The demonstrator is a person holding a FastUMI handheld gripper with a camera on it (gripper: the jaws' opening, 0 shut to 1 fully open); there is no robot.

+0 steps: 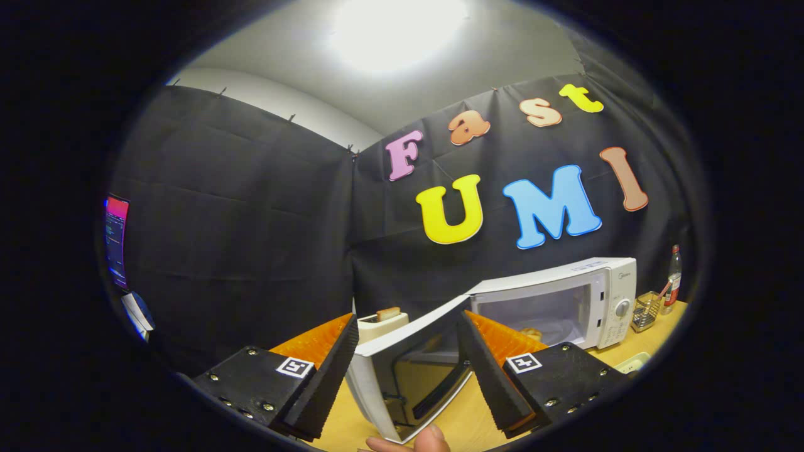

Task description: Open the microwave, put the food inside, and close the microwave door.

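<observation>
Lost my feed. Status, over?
Gripper open, fingers astride microwave door. Door swung wide. Food inside microwave. Fingertip near door's edge.

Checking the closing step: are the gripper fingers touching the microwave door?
Cannot tell. In the gripper view the open gripper straddles the door, but no contact or gap shows plainly.

The gripper [408,351] has two wedge-shaped fingers [330,370] with ribbed inner faces, spread apart. Each sits on a flat block studded with small round screws (heads bright), bearing a square coded tag. A fingertip [430,438] peeks at six o'clock.
</observation>
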